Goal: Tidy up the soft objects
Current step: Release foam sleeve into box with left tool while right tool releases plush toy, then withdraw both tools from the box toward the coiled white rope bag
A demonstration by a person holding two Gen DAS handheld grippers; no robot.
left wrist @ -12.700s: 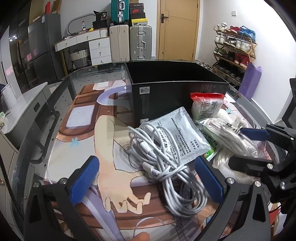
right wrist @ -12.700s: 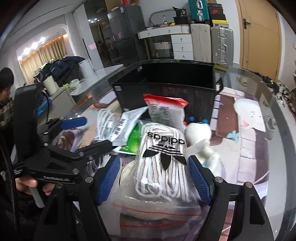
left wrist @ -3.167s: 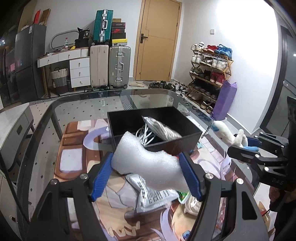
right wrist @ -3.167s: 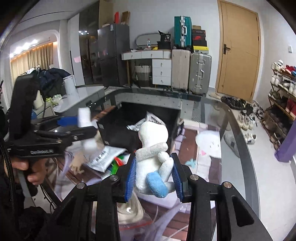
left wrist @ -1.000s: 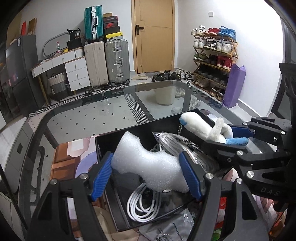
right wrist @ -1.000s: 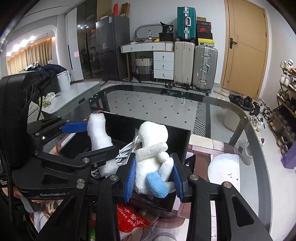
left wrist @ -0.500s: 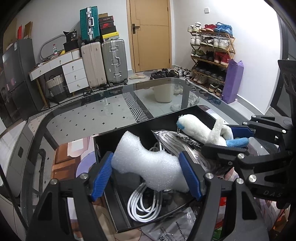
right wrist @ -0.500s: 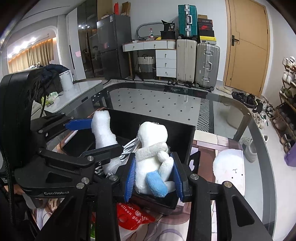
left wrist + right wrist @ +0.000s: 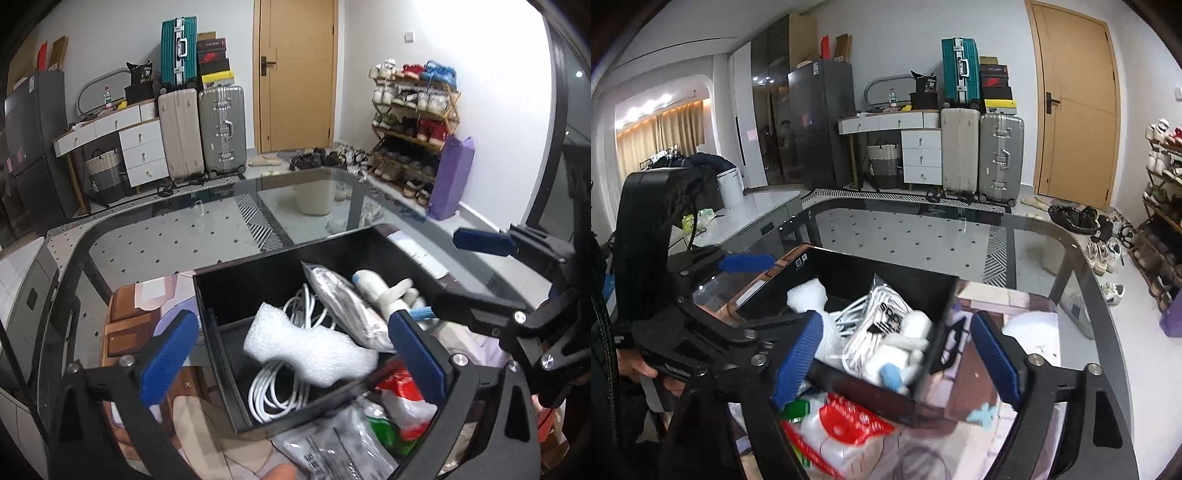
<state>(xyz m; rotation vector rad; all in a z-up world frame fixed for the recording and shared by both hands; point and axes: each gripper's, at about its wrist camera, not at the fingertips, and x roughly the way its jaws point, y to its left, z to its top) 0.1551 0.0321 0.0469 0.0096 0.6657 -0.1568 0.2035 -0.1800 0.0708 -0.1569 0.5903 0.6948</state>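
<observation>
A black open box (image 9: pixel 236 373) stands on the glass table. In it lie a white foam piece (image 9: pixel 306 350), a white cable coil (image 9: pixel 273 391), a bagged cord (image 9: pixel 343 306) and a white plush toy with a blue foot (image 9: pixel 384 291). My left gripper (image 9: pixel 291 362) is open above the box, with the foam lying free between its fingers. My right gripper (image 9: pixel 897 358) is open over the box's near wall (image 9: pixel 871 398); the plush toy (image 9: pixel 905 354) lies in the box below it. The foam also shows in the right wrist view (image 9: pixel 809 295).
In front of the box lie a red-and-white snack bag (image 9: pixel 846 432), a green packet (image 9: pixel 388 435) and a grey printed pouch (image 9: pixel 332 450) on a printed mat (image 9: pixel 129 317). The glass table edge (image 9: pixel 1115 332) curves to the right. Suitcases, drawers and a shoe rack stand beyond.
Both grippers have opened. The foam piece has left the left gripper and the plush toy has left the right gripper; both now lie in the box.
</observation>
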